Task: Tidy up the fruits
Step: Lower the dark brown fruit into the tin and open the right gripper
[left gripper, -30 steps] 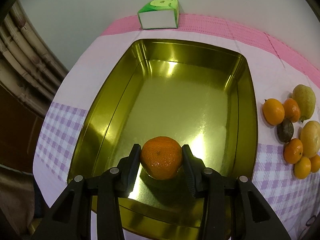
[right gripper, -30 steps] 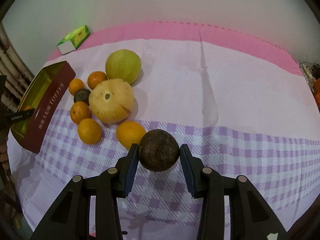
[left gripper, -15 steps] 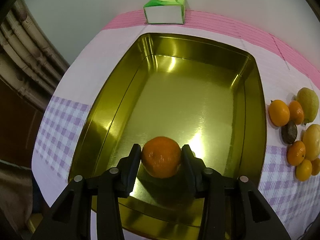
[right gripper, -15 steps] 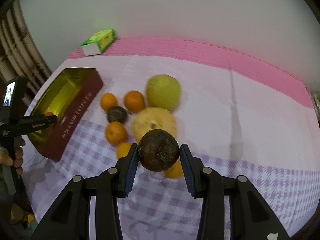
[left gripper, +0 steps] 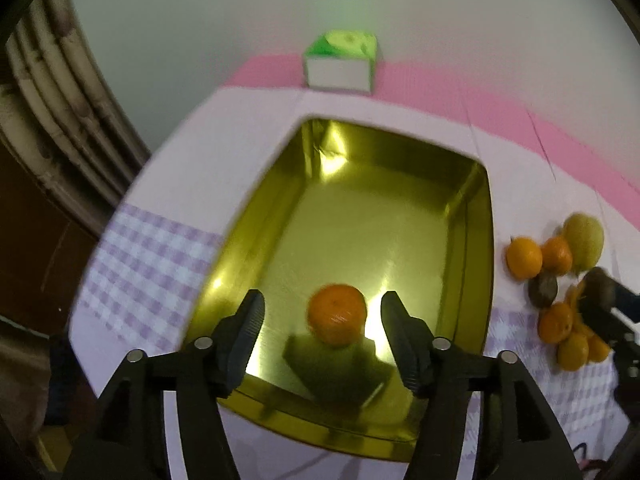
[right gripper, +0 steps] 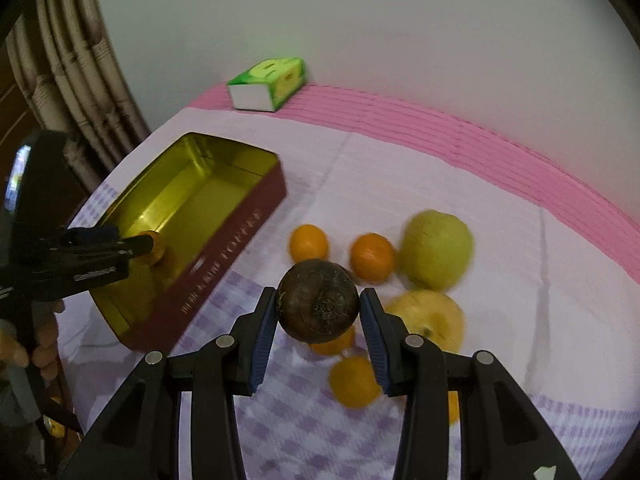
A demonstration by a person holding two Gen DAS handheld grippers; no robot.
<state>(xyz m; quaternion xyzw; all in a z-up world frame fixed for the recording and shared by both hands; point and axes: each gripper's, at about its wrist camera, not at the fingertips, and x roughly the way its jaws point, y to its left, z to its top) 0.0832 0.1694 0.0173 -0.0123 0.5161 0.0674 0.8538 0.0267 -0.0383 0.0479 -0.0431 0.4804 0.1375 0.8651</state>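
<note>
A mandarin point(left gripper: 337, 314) is released into the tin point(right gripper: 224, 240) lettered "TOFFEE" by the just-opened left gripper point(left gripper: 322, 320); a dark fruit point(right gripper: 318, 300) is clamped in the right gripper point(right gripper: 318, 308).

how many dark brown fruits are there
2. One dark fruit is clamped in the right gripper; the other dark fruit lies on the cloth among the oranges, beside the tin. Others may be hidden.
</note>
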